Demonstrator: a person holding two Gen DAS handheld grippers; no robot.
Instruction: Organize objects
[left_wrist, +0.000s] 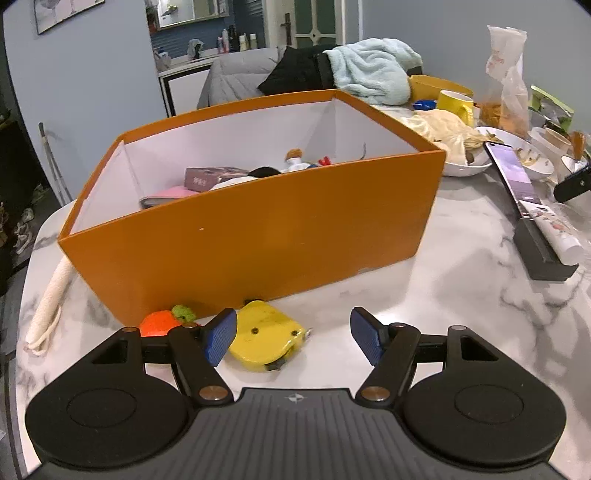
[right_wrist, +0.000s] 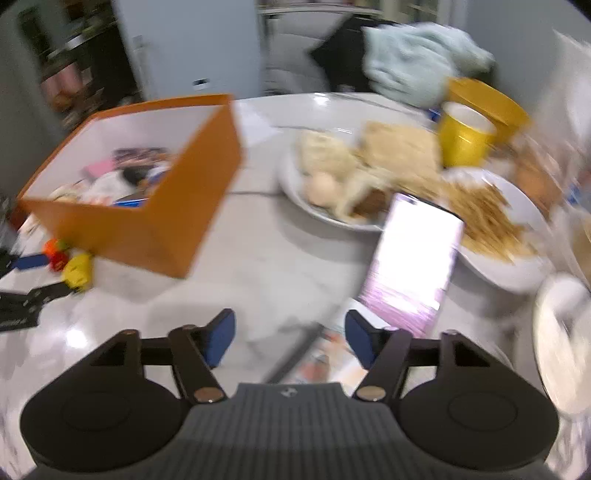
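An orange box with white inner walls stands on the marble table and holds a pink book, a small carton and toys. In front of it lie a yellow tape measure and an orange toy fruit with a green leaf. My left gripper is open just above the table, with the tape measure beside its left pad and partly between the jaws, untouched. The blurred right wrist view shows the box at the left. My right gripper is open over a printed tube near a lit phone.
A rolled white cloth lies at the table's left edge. On the right are a phone on a black stand, white bowls with food scraps, a yellow mug and a plastic bag. Clothes are heaped behind the box.
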